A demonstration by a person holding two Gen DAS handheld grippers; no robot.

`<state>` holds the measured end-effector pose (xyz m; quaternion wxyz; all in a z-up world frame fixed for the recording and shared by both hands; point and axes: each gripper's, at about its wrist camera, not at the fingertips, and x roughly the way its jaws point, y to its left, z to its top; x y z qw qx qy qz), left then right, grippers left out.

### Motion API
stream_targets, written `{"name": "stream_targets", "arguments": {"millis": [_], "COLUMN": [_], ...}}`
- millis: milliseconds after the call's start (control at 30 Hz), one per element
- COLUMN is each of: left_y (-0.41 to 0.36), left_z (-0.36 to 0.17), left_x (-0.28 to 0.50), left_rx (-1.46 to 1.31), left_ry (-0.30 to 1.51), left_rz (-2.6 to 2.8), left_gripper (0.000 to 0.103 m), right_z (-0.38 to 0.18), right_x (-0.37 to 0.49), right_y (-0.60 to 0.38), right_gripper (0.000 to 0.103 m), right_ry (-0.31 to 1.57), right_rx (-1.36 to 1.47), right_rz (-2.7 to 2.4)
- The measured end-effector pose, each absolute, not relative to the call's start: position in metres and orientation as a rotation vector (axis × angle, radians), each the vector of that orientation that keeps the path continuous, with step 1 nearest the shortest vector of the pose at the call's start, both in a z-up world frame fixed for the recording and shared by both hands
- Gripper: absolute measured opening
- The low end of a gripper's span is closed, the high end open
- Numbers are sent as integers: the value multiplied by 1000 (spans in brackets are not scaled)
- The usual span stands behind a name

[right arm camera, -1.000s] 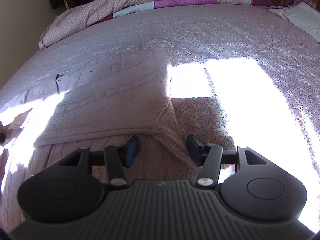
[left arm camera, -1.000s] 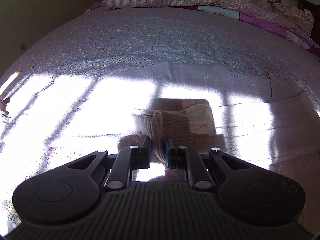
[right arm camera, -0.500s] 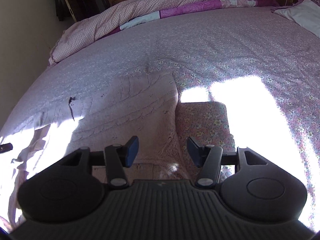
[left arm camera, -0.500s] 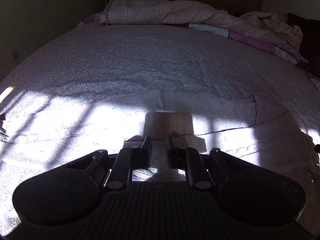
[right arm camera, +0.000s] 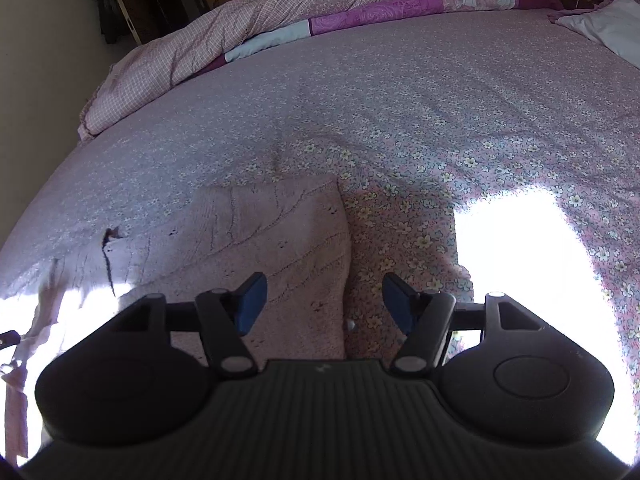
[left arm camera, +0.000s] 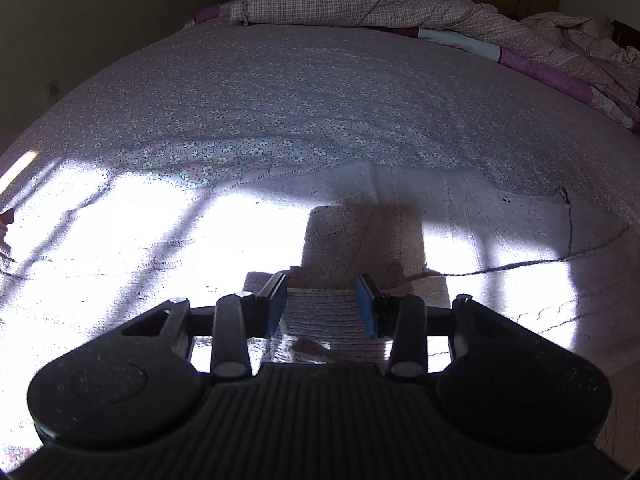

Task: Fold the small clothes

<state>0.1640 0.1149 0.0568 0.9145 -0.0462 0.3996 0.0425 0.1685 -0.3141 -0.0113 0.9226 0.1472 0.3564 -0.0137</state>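
Observation:
A pale pink cable-knit sweater [left arm camera: 500,240] lies spread on the floral bedsheet [left arm camera: 320,100], half in bright sun. Its ribbed cuff [left arm camera: 320,316] rests flat between the blue pads [left arm camera: 276,304] of my left gripper [left arm camera: 321,305]. Those jaws are opening and the pads stand clear of the cuff. In the right wrist view the sweater [right arm camera: 280,232] shows a straight folded edge running down under my right gripper [right arm camera: 323,302]. Its jaws are also opening, wide apart, with only cloth and sheet below them and nothing gripped.
A bunched checked quilt [left arm camera: 360,0] lies across the far end of the bed, also in the right wrist view [right arm camera: 280,20]. A white pillow [right arm camera: 608,28] sits at the far right. Wooden furniture [right arm camera: 160,4] and a wall stand beyond the bed's left side.
The left jaws were shut on the raised cuff and have now parted; the cuff lies flat. The right jaws have widened and drawn back from the sweater's corner. Both views have shifted.

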Motion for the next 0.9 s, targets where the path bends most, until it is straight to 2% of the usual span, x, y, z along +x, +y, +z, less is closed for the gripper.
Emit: {"name": "stream_targets", "arguments": {"millis": [367,433,667,700,767,800,867,900], "left_y": [121,125,125,123,113,107,95,91], "left_z": [47,46,38,38,38,40,49,54], "left_x": [160,155,146,147,147,146,143,142], "left_rx": [-108,-116,-112,-109,-54,-31,6,20], "left_ry": [830,843,826,816,798,788,743,713], "left_rz": [53,67,43,35,8,-11,-33,-35], "left_gripper": [46,52,53,50,12,9,9,9], "right_z": [-31,-32,-41,-41,-43,-43,-43,-43], "right_x": [193,194,190,189,187,186,183,182], "right_y": [-299,-297,-286,-285,-284,-284,-284,-284], "right_gripper": [66,66,67,67,62,58,34,28], "right_ry": [723,710,644,634,610,600,582,573], "right_rx": [217,207,141,141,141,141,142,148], "right_rz": [-62,-66,-79,-84,-93,-92,-80,-72]}}
